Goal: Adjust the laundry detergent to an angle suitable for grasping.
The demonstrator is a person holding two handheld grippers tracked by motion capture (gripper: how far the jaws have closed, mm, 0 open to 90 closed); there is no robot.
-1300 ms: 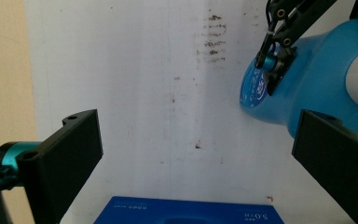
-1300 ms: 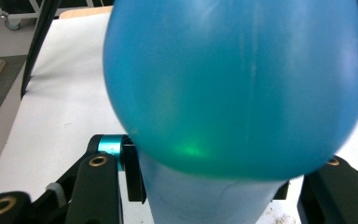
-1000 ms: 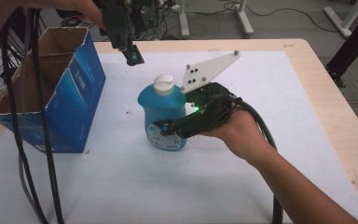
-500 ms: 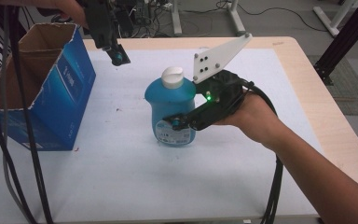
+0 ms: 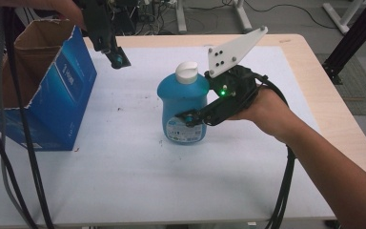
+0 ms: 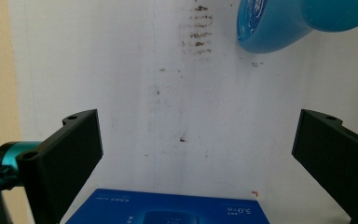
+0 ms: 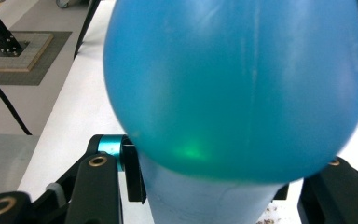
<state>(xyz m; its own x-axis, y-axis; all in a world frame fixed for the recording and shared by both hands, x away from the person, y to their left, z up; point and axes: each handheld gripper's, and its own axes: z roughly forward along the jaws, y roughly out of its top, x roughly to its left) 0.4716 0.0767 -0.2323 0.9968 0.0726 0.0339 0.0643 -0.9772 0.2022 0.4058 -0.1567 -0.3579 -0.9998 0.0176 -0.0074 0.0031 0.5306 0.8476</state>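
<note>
forearm [image 5: 333, 167] reaching in from the lower right, hand wrapped around the right gripper [image 5: 190, 118], which lies nearly level with its jaws pointing left. those jaws pinch the lower body of a blue bottle [image 5: 183, 107] with a white cap [image 5: 188, 72]; in the right gripper view the bottle [image 7: 233, 88] sits between the two black jaws, pressed on both sides. the bottle stands upright near the middle of the white table [image 5: 124, 181]. the left gripper [image 5: 118, 59] hangs at the far left over the table, pointing down, just beside the open top of a blue cardboard box [image 5: 52, 90]; its jaws are spread wide with nothing between them. the inside of the box cannot be made out.
</note>
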